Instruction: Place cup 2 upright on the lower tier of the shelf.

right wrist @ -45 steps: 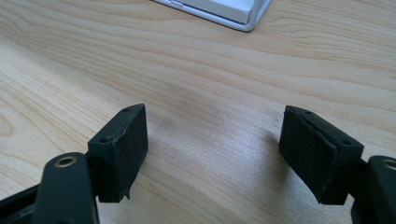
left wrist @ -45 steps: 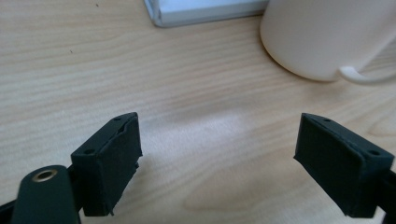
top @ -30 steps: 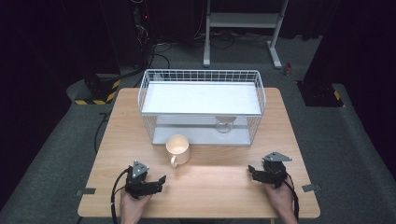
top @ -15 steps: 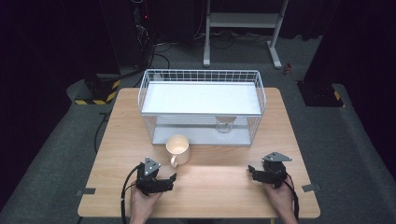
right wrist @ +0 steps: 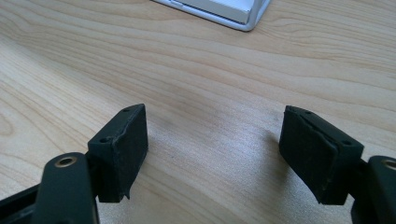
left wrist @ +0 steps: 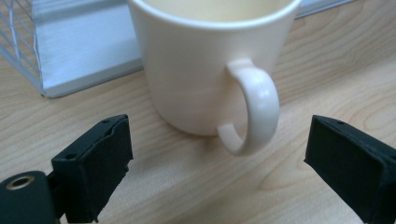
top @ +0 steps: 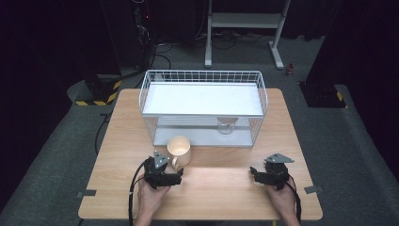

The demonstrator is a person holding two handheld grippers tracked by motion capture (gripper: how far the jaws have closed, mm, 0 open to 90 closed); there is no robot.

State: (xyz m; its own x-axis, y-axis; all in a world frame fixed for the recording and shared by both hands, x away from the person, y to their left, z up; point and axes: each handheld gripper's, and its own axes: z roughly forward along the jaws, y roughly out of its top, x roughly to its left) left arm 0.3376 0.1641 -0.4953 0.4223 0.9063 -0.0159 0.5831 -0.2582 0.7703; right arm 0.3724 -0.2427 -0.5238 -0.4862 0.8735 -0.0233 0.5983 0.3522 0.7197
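A cream mug [top: 179, 149] stands upright on the wooden table [top: 221, 188], just in front of the wire rack, with its handle [left wrist: 254, 112] turned toward me. My left gripper [top: 178, 174] sits low right in front of the mug. Its jaws have just been opening and stand wide, and in the left gripper view [left wrist: 219, 158] the handle lies a little ahead of the pads [left wrist: 100, 158], untouched. At the table's front right, my right gripper [top: 254, 173] rests open and points left. Nothing but bare wood lies between its pads [right wrist: 123, 144].
A white wire rack [top: 202, 101] with a flat upper shelf stands at the back middle of the table. A small pale cup-like object [top: 226, 126] sits on its lower shelf. The rack's base corner [right wrist: 243, 16] is ahead of the right gripper. Dark floor and equipment surround the table.
My left gripper has moved right and forward, from the front left of the table up to the mug. The right gripper has stayed in place.
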